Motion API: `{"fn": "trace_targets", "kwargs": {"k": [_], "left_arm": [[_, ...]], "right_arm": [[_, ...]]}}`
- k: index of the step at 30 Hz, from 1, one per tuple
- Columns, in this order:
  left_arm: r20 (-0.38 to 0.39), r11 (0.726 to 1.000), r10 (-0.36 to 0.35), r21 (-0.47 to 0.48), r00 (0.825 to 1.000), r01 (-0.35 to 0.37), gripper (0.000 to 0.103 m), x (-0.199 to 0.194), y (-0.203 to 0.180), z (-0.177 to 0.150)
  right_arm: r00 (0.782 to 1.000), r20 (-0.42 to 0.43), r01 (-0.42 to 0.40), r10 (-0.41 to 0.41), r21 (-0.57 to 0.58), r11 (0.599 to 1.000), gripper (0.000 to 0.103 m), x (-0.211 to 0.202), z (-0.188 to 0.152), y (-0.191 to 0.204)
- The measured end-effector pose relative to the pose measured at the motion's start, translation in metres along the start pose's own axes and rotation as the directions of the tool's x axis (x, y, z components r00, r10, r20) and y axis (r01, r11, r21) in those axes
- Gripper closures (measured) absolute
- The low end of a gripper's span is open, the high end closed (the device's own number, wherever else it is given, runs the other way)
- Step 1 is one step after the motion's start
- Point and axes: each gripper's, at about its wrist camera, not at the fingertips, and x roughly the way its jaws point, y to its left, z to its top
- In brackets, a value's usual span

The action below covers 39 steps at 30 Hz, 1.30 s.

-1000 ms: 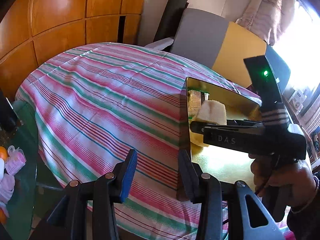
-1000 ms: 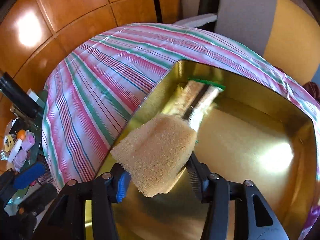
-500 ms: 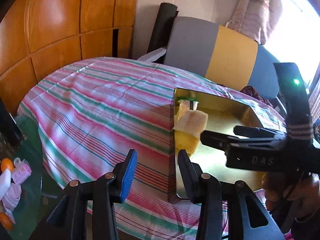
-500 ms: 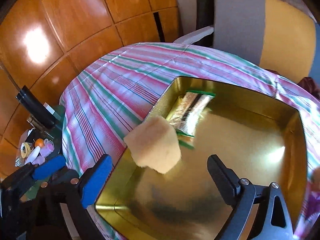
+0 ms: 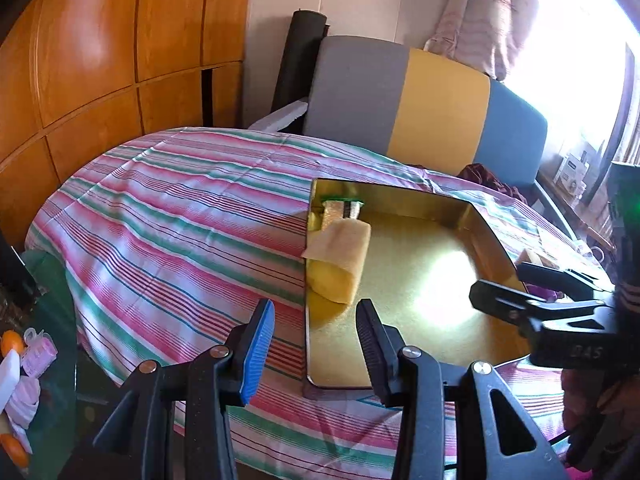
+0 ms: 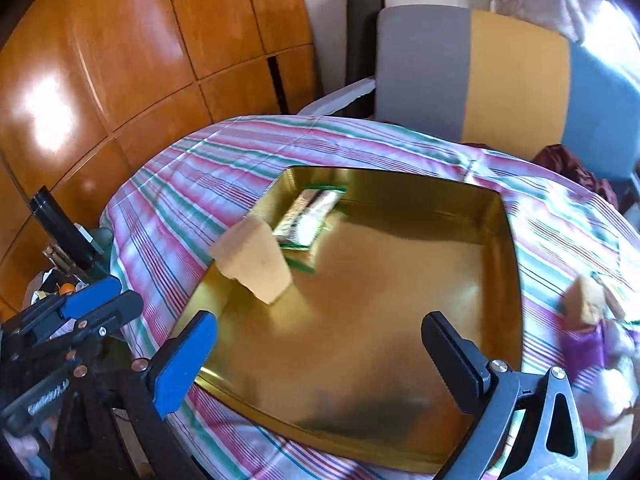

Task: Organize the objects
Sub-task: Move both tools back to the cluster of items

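A shallow gold tray [image 6: 400,420] fills the middle of the right wrist view, lying on a table under a striped cloth [image 6: 192,184]. A yellow sponge [image 6: 256,268] leans on the tray's left rim, one end on the gold floor and the upper end propped over the edge toward the cloth. It looks dropped rather than laid flat. Just behind it, in the tray's upper left corner, lies a foil packet with green edging [image 6: 308,216], so the tray appears to be the collecting place for loose things.

The right gripper [image 6: 320,344] hangs above the near half of the tray, its jaws opening wide with nothing between them; the sponge sits clear of both pads. The left gripper [image 5: 316,336], at the bottom of its own view, has its jaws partly spread and empty, poised over the tray's near left edge.

At the right edge of the right wrist view, more items [image 6: 588,320], one purple, wait on the cloth outside the tray. These are probably next.
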Motion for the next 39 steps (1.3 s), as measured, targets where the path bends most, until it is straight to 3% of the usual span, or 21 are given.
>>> {"fn": "trace_targets", "kwargs": {"k": [8, 12, 17, 21, 26, 30, 34, 37, 39], "left_arm": [[-0.027, 0.998, -0.049, 0.044, 0.998, 0.050, 0.059, 0.003, -0.025, -0.004], [-0.052, 0.991, -0.100, 0.081, 0.994, 0.104, 0.059, 0.006, -0.045, -0.003], [-0.090, 0.976, -0.158, 0.136, 0.983, 0.170, 0.059, 0.013, -0.078, -0.002], [-0.140, 0.950, -0.237, 0.174, 0.961, 0.259, 0.058, 0.018, -0.112, -0.001], [-0.193, 0.885, -0.326, 0.282, 0.925, 0.371, 0.059, 0.017, -0.175, -0.004], [-0.251, 0.819, -0.373, 0.363, 0.893, 0.444, 0.059, 0.023, -0.225, -0.013], [-0.304, 0.734, -0.412, 0.447, 0.859, 0.511, 0.059, 0.033, -0.279, -0.028], [-0.347, 0.673, -0.430, 0.493, 0.834, 0.552, 0.059, 0.040, -0.314, -0.040], [-0.374, 0.628, -0.440, 0.522, 0.816, 0.578, 0.059, 0.044, -0.339, -0.048]], "right_arm": [[0.998, 0.016, 0.067, -0.068, 0.075, 0.995, 0.000, -0.034, -0.015, -0.050], [0.988, 0.020, 0.149, -0.152, 0.111, 0.983, 0.000, -0.060, -0.022, -0.091], [0.952, 0.032, 0.291, -0.306, 0.227, 0.929, 0.000, -0.109, -0.041, -0.164], [0.901, 0.025, 0.399, -0.433, 0.340, 0.851, 0.000, -0.151, -0.060, -0.222], [0.837, 0.019, 0.458, -0.547, 0.522, 0.720, 0.000, -0.199, -0.096, -0.295], [0.806, -0.005, 0.443, -0.591, 0.667, 0.598, 0.000, -0.214, -0.135, -0.336], [0.841, -0.038, 0.343, -0.540, 0.809, 0.477, 0.000, -0.221, -0.168, -0.369], [0.837, -0.019, 0.313, -0.547, 0.837, 0.448, 0.000, -0.229, -0.175, -0.376], [0.848, -0.008, 0.284, -0.530, 0.852, 0.441, 0.000, -0.231, -0.177, -0.377]]}}
